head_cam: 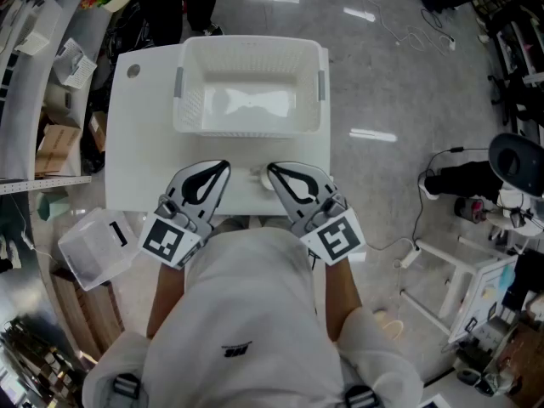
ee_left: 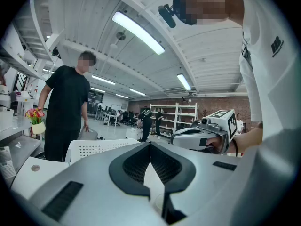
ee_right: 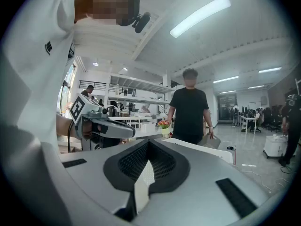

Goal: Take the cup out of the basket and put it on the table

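The white slatted basket (head_cam: pixel 248 87) stands at the far side of the white table (head_cam: pixel 144 168); I make out no cup inside it. A small pale, see-through thing that looks like the cup (head_cam: pixel 260 178) sits on the table near the front edge, between the two gripper tips. My left gripper (head_cam: pixel 224 167) is shut and holds nothing, just left of it. My right gripper (head_cam: pixel 272 171) is likewise shut and holds nothing, just right of it. In the left gripper view the jaws (ee_left: pixel 150 145) meet, with the basket (ee_left: pixel 101 147) beyond. The right gripper view shows its jaws (ee_right: pixel 148 143) pressed together.
A person in black (ee_left: pixel 68 109) stands behind the table's far side. A clear plastic box (head_cam: pixel 95 245) sits on a wooden stand at the left. Shelves line the left edge; cables and a white stand (head_cam: pixel 463 266) lie on the floor at the right.
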Available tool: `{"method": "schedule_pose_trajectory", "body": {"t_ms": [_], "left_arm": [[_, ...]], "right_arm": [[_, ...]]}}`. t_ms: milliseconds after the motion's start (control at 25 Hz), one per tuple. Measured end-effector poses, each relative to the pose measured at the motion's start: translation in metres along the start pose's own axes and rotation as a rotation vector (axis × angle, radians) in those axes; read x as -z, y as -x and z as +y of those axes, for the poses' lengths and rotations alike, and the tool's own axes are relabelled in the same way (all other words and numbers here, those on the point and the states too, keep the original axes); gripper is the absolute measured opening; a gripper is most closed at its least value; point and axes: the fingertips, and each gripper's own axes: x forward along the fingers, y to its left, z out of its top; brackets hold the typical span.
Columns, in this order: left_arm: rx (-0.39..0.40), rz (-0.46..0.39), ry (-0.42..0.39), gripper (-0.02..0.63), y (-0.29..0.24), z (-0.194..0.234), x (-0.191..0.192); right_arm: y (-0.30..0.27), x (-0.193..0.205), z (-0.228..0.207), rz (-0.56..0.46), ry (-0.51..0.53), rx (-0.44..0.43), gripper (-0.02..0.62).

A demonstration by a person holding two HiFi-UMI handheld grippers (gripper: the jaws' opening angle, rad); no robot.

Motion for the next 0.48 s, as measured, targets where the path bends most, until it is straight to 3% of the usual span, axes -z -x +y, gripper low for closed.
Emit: {"method": "schedule_pose_trajectory", "body": {"t_ms": [480], "left_arm": [[-0.016, 0.034, -0.011, 0.011, -0.0008, 0.0038, 0.0008]], "right_arm": [[-0.0014, 0.0009, -0.0040, 0.014, 0.009, -0.002, 0.006]]}}
